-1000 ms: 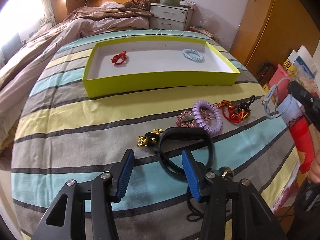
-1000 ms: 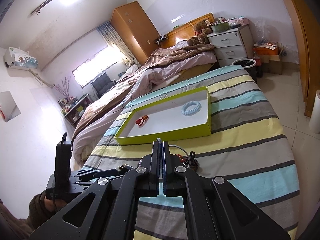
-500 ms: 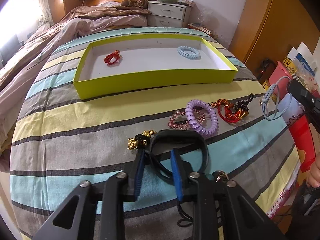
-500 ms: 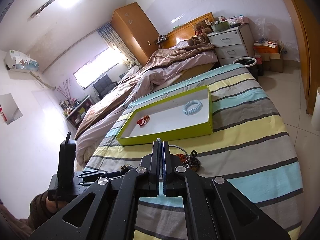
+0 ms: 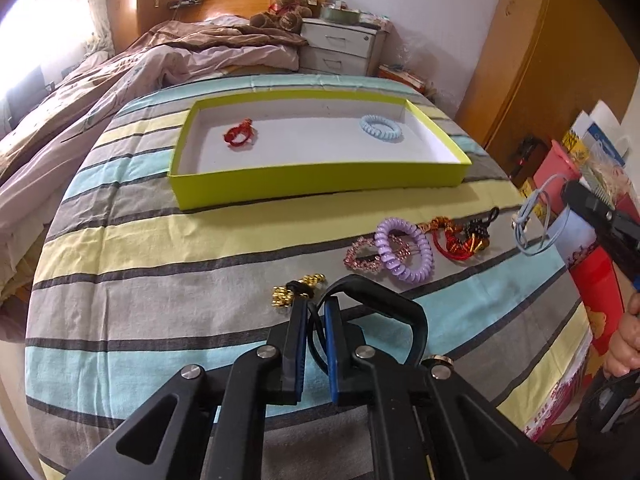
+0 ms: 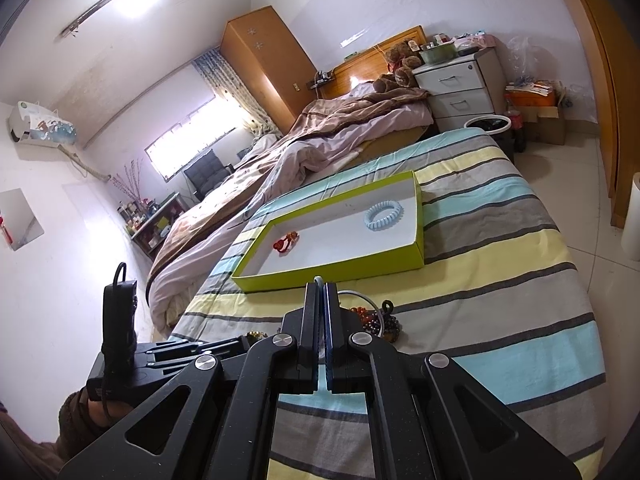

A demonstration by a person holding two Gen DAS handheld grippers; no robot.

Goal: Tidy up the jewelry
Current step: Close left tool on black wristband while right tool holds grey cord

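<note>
My left gripper (image 5: 316, 306) is shut on a black band (image 5: 384, 300) that lies on the striped bedspread, with gold beads (image 5: 292, 290) at the band's left end. Beyond it lie a purple coil tie (image 5: 404, 254), a pink heart clip (image 5: 362, 258) and a red and black knotted bracelet (image 5: 460, 236). The yellow-green box (image 5: 320, 184) holds a red ornament (image 5: 239, 134) and a pale blue coil tie (image 5: 381, 128). My right gripper (image 6: 320, 286) is shut on a thin pale blue cord loop (image 5: 536, 220), held above the bed's right edge.
A rumpled brown and pink duvet (image 5: 168, 64) covers the bed to the left. A white nightstand (image 5: 340, 48) stands behind the box. A red bag (image 5: 596, 280) and stacked papers sit past the bed's right edge, by a person's hand (image 5: 624, 344).
The left jaws have closed from wide open onto the black band, and the gripper has edged a little forward. The right gripper has kept still with the cord.
</note>
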